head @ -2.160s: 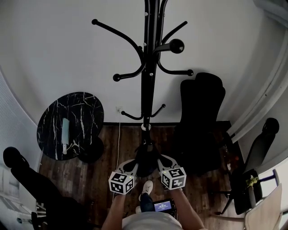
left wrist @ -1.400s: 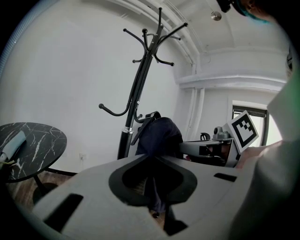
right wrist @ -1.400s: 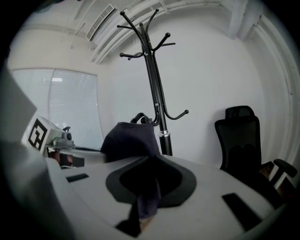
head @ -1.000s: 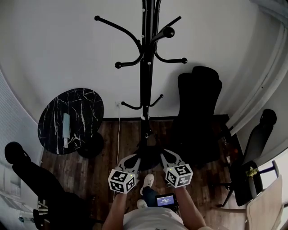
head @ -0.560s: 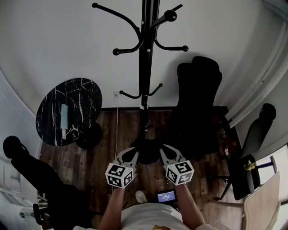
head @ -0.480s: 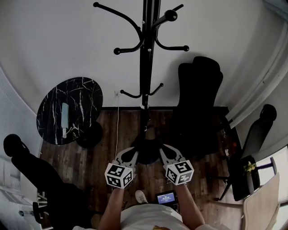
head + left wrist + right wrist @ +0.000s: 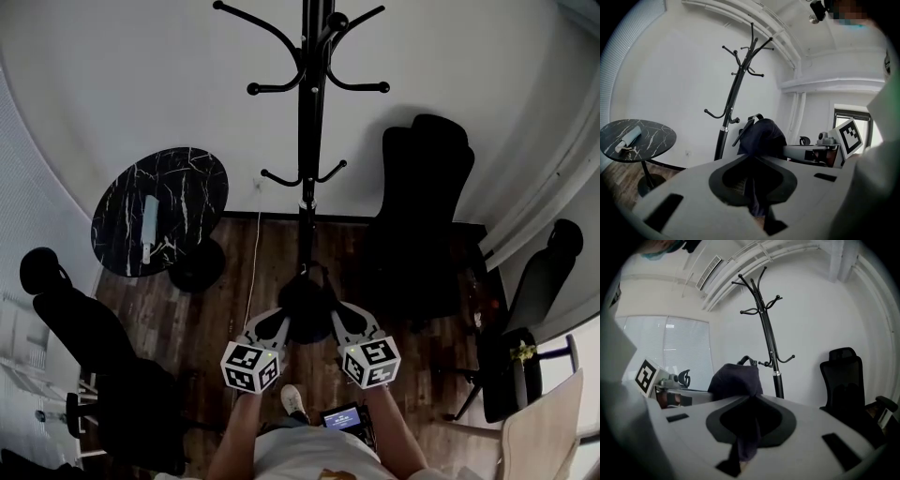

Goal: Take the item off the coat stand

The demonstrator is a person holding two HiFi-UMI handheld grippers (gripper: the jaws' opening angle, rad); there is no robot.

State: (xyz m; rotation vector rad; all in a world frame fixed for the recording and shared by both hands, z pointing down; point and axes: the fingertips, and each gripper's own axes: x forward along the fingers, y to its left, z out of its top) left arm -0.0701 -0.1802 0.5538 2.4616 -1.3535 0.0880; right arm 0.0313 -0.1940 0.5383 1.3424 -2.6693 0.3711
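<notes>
Between both claws (image 7: 283, 324) (image 7: 336, 319) hangs a dark bag (image 7: 761, 136).

Head looks down; gripper views share coat stand (image 7: 308, 122).

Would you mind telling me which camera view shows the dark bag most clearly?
The left gripper view: the dark bag stands out against the white wall, strap visible, fabric pinched in the jaws. The right gripper view shows its other side, likewise pinched. The head view gives only a dark lump low in the frame.
</notes>
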